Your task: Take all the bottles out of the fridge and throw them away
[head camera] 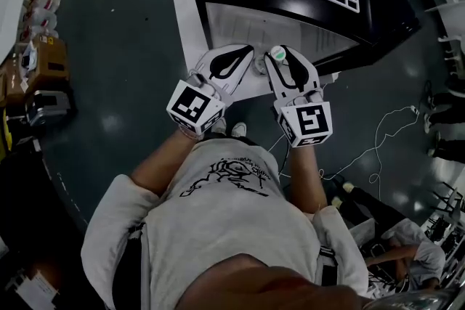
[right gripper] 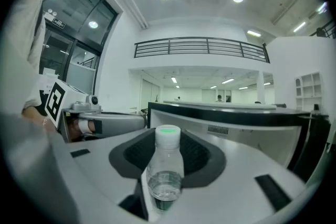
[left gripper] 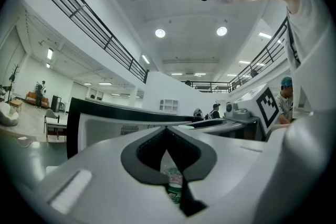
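Note:
A black fridge with a white grid on its top stands in front of me on the floor. My right gripper is shut on a clear bottle with a white cap marked green. That bottle stands upright between the jaws and holds a little water. My left gripper is beside it, its jaw tips meeting. A second bottle with a green label shows in the narrow slit between the left pads; most of it is hidden. In both gripper views the fridge's rim lies just ahead.
A white sheet lies under the fridge on the dark floor. Cardboard boxes and clutter line the left side. White cables trail across the floor at the right, near a seated person.

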